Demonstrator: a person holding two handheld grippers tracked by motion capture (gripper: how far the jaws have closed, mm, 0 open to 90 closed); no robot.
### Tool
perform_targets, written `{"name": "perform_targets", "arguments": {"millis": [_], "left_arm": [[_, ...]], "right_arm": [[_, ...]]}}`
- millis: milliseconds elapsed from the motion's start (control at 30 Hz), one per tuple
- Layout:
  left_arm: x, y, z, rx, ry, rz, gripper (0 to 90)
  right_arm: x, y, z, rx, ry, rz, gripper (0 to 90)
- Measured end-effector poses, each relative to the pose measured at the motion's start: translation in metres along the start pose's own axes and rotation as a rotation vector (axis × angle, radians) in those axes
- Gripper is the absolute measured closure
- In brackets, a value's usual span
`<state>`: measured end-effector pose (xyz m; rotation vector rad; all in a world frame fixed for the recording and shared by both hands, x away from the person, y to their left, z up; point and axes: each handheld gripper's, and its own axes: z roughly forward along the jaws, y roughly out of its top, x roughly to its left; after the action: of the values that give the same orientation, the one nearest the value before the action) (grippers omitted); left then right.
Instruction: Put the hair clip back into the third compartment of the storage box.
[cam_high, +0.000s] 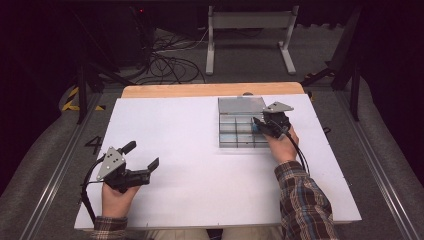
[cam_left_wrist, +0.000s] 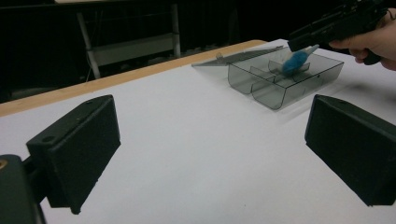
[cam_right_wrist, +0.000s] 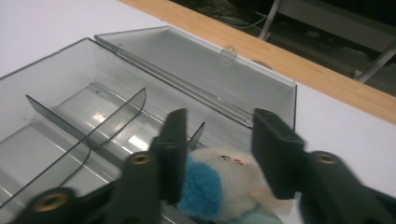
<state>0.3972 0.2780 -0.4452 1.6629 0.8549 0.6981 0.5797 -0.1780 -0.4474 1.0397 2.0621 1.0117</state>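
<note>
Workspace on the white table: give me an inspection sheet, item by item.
Surface: white tabletop with a wooden far edge.
Job's things: smoky transparent plastic compartment box, lid lying open behind it; blue-and-white fluffy toy held over the box.
Clutter: nothing seen.
Grippers: right gripper shut on the toy; left gripper open, apart from the box.
Cables: black cable trailing from the right gripper; tangled cables on the floor.
Surroundings: grey metal stand, dark background.
</note>
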Motion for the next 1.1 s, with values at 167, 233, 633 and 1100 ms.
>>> {"name": "perform_targets", "arguments": {"millis": [167, 233, 633, 1100], "left_arm": [[0.000, 0.000, 0.000, 0.001, -0.001, 0.001, 3.9], [0.000, 0.000, 0.000, 0.001, -0.001, 0.000, 4.0], [-0.001, 0.000, 0.001, -0.002, -0.004, 0.001, 4.3], [-0.001, 0.000, 0.002, -0.005, -0.002, -0.001, 4.3]], "right_arm": [[-0.003, 0.000, -0.006, -0.005, -0.003, 0.037, 80.2], [-0.004, 0.000, -0.009, -0.004, -0.002, 0.040, 84.9], [-0.007, -0.012, -0.013, 0.049, 0.035, 0.061, 90.0], [-0.005, -0.016, -0.002, 0.083, 0.037, 0.075, 90.0]]}}
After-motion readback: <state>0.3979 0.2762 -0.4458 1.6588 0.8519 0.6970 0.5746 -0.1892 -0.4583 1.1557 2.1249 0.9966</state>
